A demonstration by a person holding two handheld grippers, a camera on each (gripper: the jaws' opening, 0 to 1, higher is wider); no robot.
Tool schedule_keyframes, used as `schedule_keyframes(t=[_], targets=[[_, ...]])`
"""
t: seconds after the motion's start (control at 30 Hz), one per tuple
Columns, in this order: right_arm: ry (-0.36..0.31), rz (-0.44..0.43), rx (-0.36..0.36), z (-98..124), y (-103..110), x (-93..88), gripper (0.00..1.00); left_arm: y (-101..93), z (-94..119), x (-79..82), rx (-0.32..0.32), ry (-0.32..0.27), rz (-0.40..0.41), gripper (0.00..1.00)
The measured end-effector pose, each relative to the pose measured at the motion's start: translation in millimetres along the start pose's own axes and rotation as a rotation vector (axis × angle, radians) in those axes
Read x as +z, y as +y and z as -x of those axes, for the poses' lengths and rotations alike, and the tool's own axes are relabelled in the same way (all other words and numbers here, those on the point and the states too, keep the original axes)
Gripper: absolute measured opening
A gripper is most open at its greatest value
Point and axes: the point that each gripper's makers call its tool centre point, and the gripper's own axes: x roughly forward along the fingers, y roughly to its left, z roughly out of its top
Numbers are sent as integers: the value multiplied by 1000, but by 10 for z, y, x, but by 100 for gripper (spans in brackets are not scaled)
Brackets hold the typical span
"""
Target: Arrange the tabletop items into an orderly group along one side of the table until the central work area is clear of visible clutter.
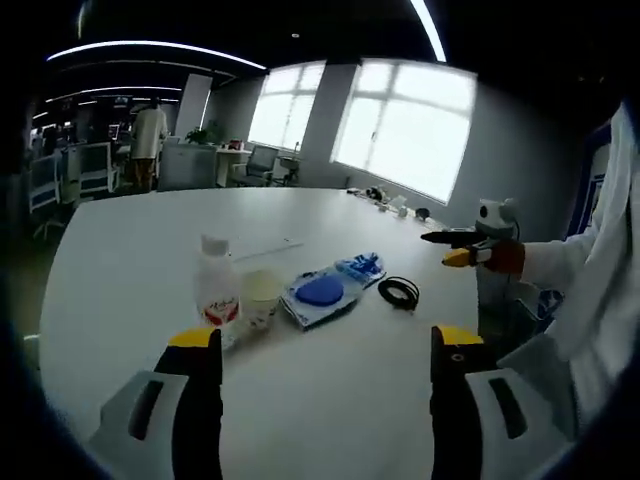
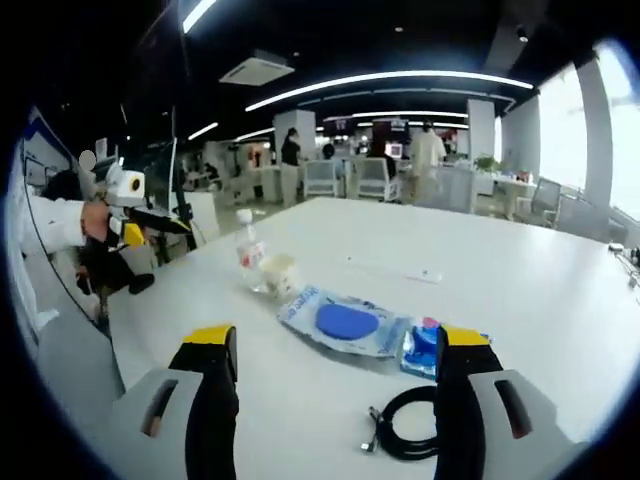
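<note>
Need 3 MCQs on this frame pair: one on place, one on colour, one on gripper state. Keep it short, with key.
1. Where does the small cream paper cup stand?
A. right beside the clear plastic bottle with the red label
B. on the coiled black cable
C. at the far edge of the white table

2. What colour is the round item inside the flat clear plastic package?
A. red
B. blue
C. green

3. How do the jaws of the right gripper stand?
A. shut on the cable
B. shut on the bottle
C. open, holding nothing

Key: 1 A, the cup sits next to the bottle in both views. 2 B, a blue disc shows through the wrap. 3 C, in the right gripper view the yellow-tipped jaws stand wide apart with bare table and the package between them; the left gripper is open too.
</note>
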Motion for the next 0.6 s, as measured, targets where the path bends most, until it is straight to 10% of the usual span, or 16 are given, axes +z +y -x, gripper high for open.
schedule_keyframes(t=[0.6], targets=[[70,-86,-55,637,-275,-692,83,-456,68,-483,39,27,74,91]])
